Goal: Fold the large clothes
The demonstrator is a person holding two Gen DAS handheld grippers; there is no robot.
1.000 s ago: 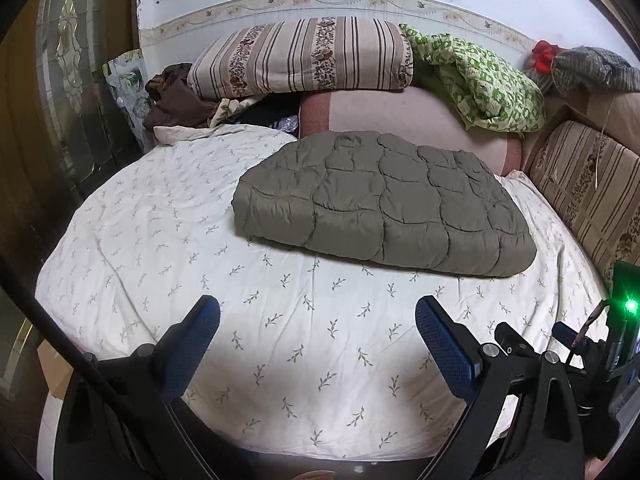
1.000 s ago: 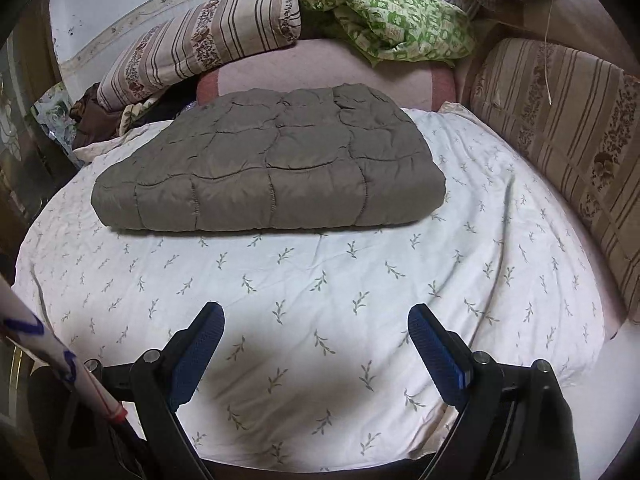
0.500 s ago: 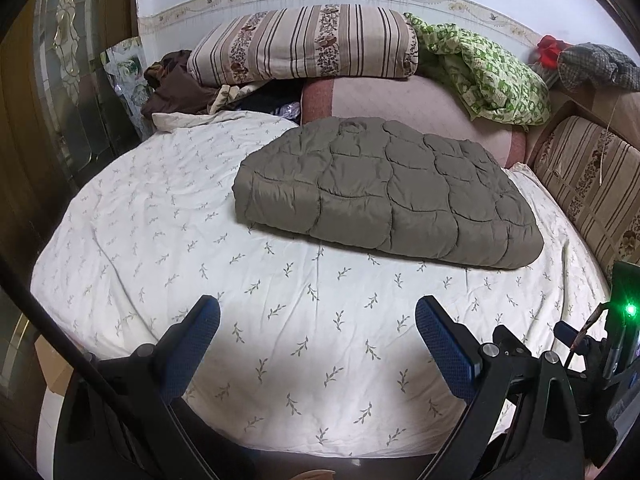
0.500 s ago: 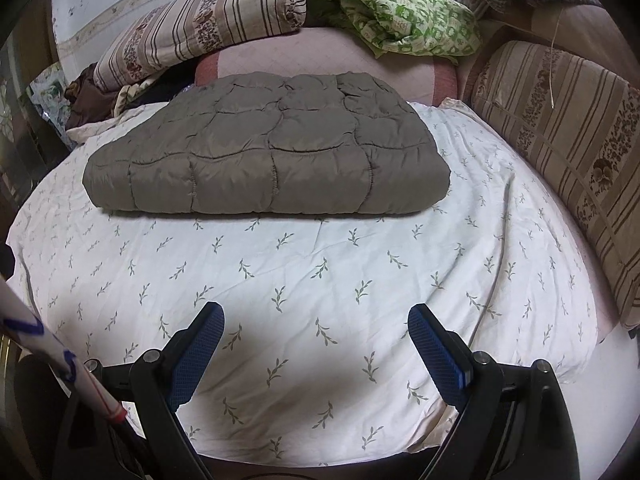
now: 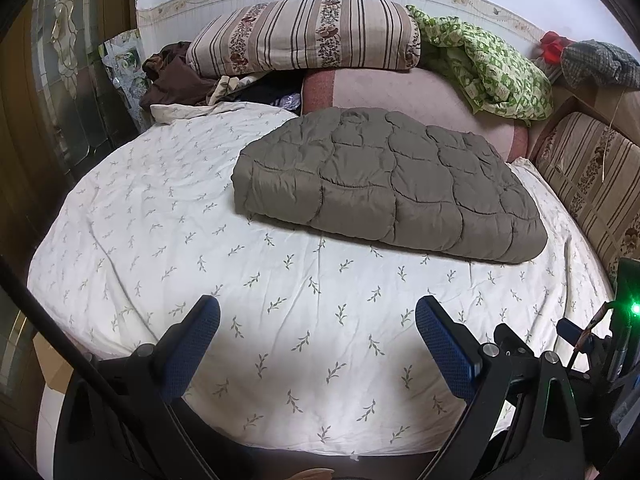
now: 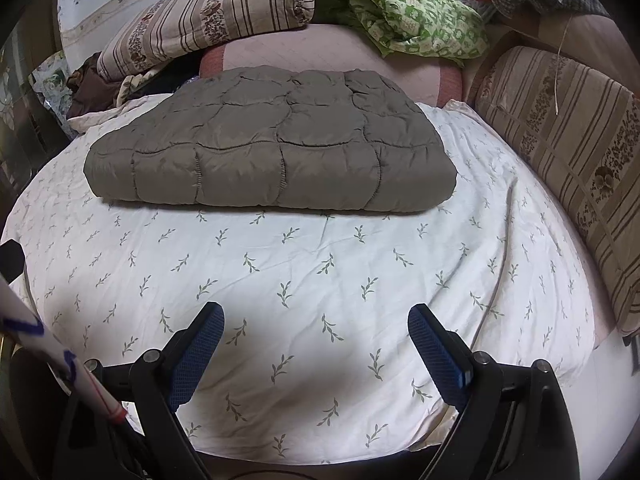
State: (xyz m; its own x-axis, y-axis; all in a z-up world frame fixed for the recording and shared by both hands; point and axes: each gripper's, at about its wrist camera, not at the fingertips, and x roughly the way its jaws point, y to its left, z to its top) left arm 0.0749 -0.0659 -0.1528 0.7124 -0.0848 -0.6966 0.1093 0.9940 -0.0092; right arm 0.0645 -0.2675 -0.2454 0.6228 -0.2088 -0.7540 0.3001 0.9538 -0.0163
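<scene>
An olive-grey quilted coat lies folded into a thick rectangular bundle on the bed's white leaf-print sheet, toward the far side. It also shows in the right wrist view. My left gripper is open and empty, held over the sheet near the front edge, well short of the coat. My right gripper is open and empty too, over the sheet in front of the coat.
A striped pillow, a pink cushion and a green patterned blanket line the far side. A striped cushion runs along the right. Dark clothes are heaped at the back left, beside a glass door.
Both grippers have drawn back and tilted down a little, so the coat sits higher and farther in both views. The coat has not moved. The jaws stay open.
</scene>
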